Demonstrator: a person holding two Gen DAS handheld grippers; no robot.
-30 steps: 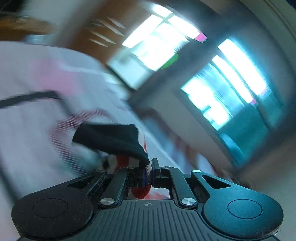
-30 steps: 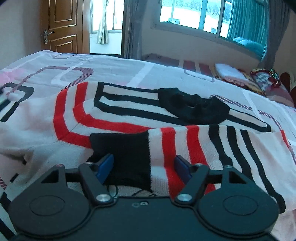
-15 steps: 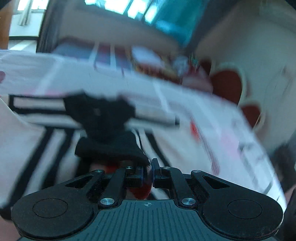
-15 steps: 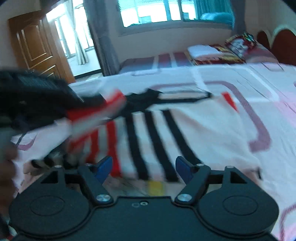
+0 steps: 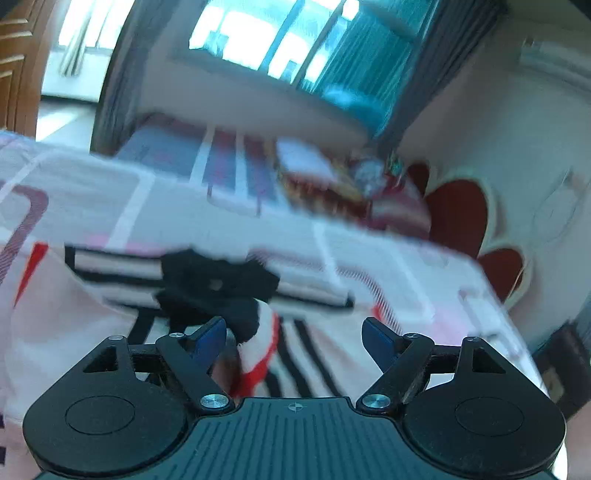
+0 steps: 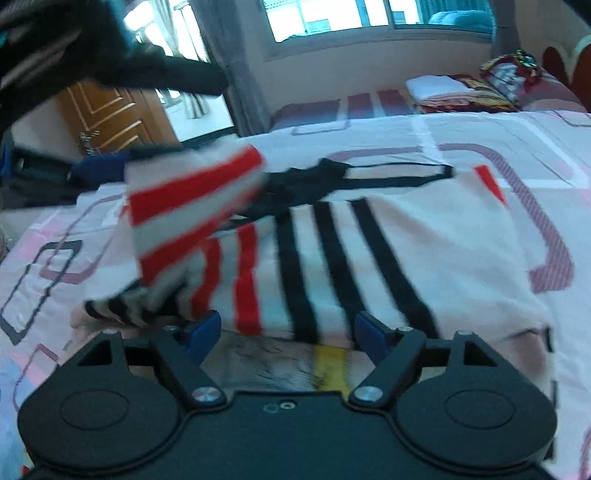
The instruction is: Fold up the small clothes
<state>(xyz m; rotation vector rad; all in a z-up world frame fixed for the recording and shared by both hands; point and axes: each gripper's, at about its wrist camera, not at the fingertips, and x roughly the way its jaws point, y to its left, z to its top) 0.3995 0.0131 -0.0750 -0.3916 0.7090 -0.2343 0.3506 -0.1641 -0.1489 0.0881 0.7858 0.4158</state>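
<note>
Your left tool [image 5: 293,334] has just been opening and has let the sleeve [image 6: 192,206] drop leftward across the striped sweater [image 6: 369,251] on the bed [image 6: 517,133], whose stripes run away from your open, empty right tool [image 6: 286,330].

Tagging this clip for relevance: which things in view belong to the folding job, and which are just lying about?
Job:
- striped sweater
- its sleeve, mid-fold
- left claw, open, just released
- right claw, open

Lying about:
- folded bedding pile
- wooden door
- window
</note>
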